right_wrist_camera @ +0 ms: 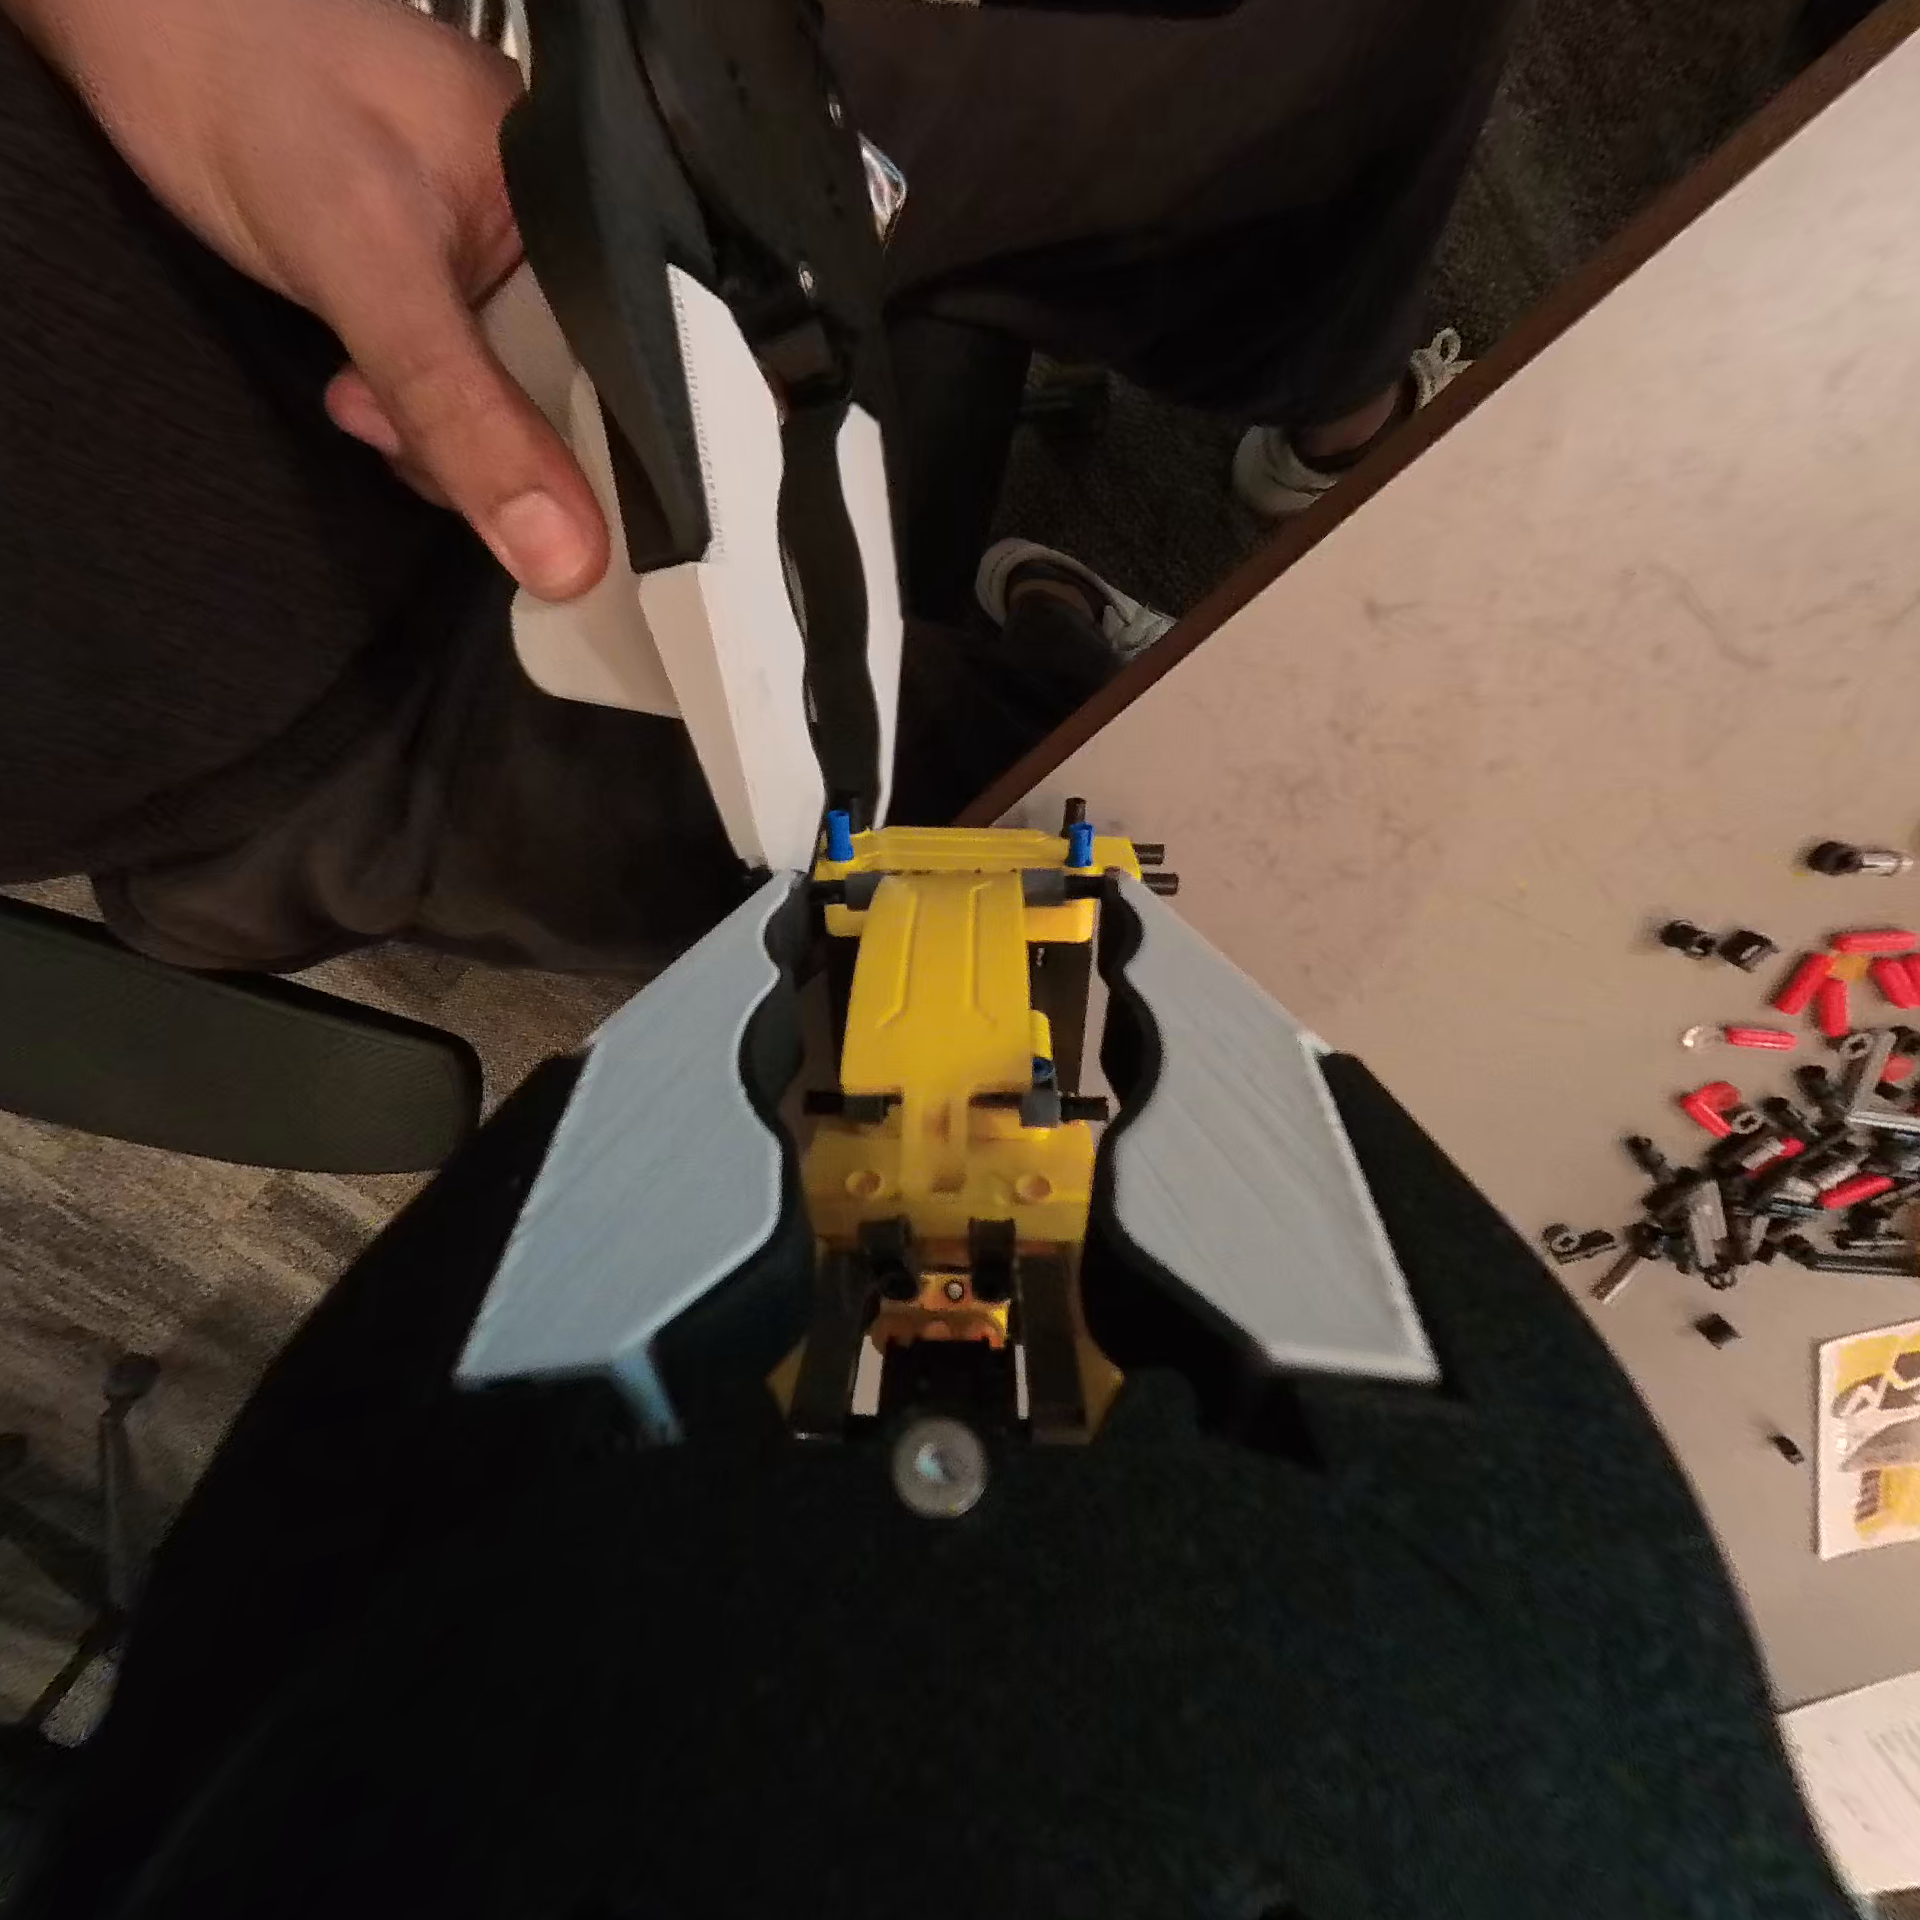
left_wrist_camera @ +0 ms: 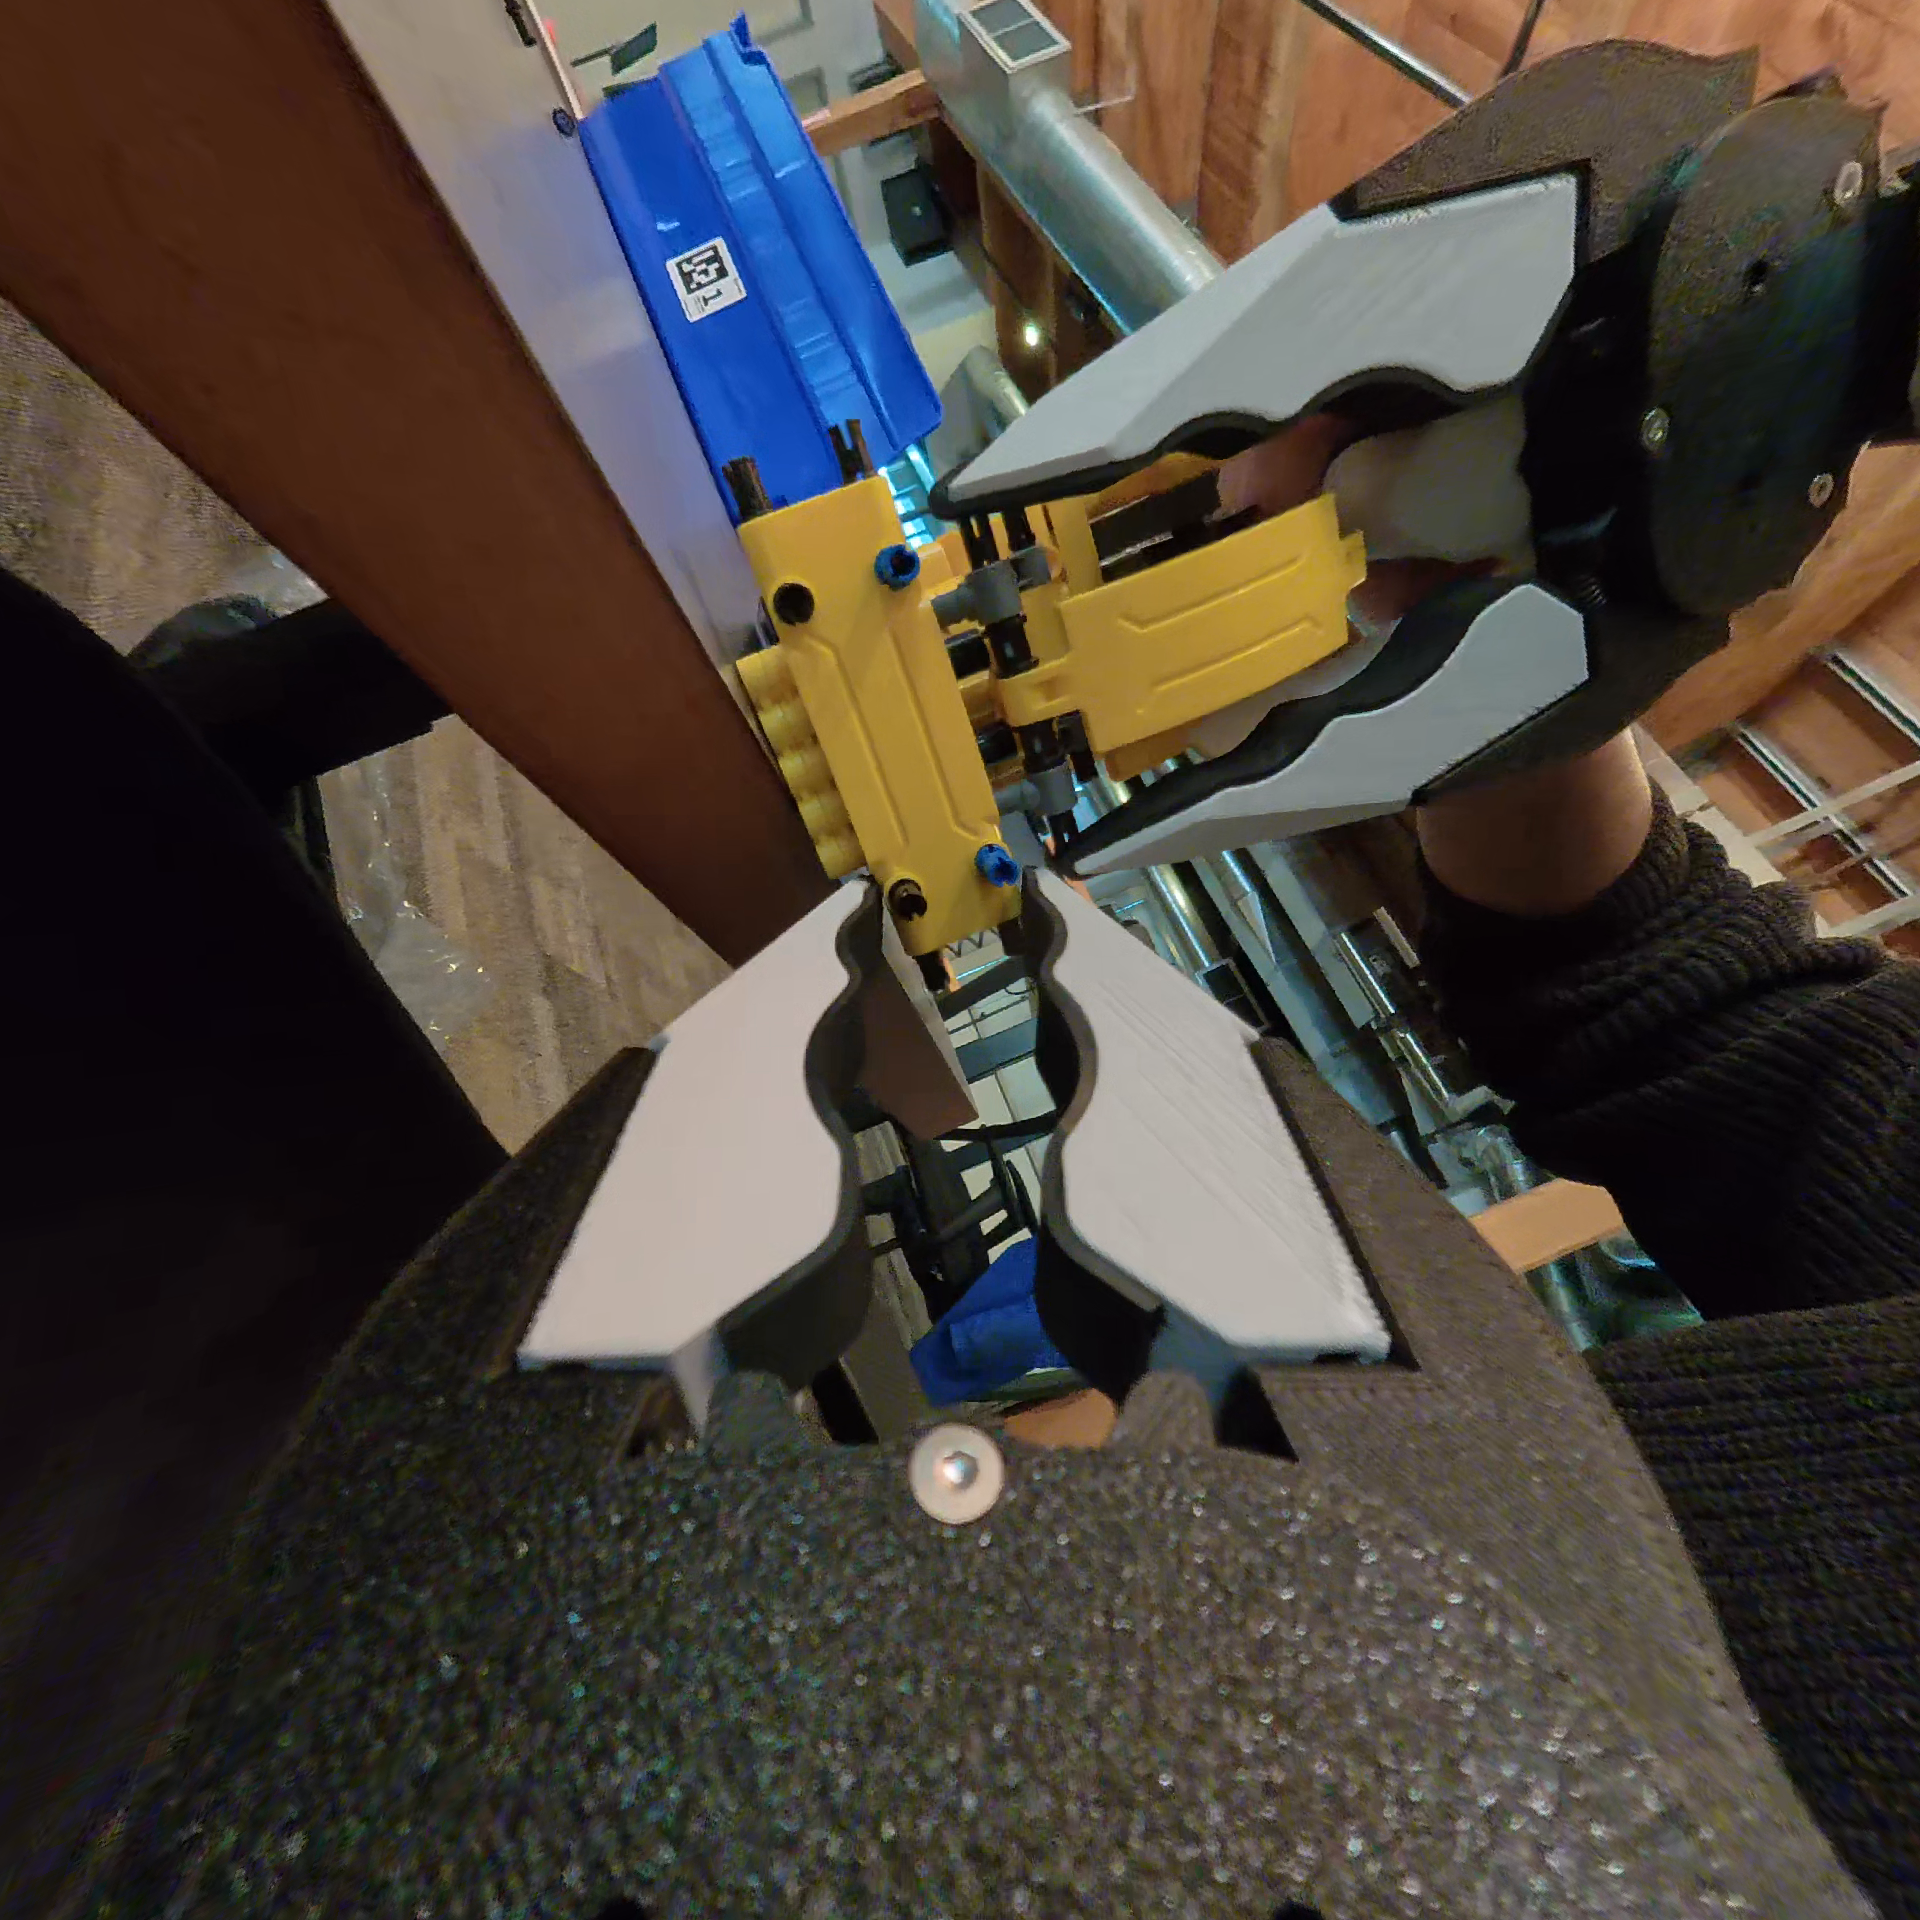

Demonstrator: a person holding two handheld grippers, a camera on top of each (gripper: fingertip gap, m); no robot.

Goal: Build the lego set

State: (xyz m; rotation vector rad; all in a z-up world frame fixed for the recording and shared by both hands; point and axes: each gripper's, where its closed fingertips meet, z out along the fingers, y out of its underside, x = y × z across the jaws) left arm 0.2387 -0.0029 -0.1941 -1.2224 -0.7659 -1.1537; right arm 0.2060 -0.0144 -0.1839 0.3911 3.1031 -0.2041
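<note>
Two grey-and-black grippers share one yellow plastic brick-built model [right_wrist_camera: 951, 1049]: right gripper [right_wrist_camera: 951, 904] clamps its body, left gripper [left_wrist_camera: 961, 914] pinches its panel end. Model hangs beside the table edge [right_wrist_camera: 1247, 613]; keep grips steady, I judge.

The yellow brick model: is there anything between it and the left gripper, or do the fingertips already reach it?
Nothing visible stands between them. The left gripper has its fingertips closed on the lower end of the yellow brick model, by the blue pin. The right gripper clamps the model's other part from the side.
</note>
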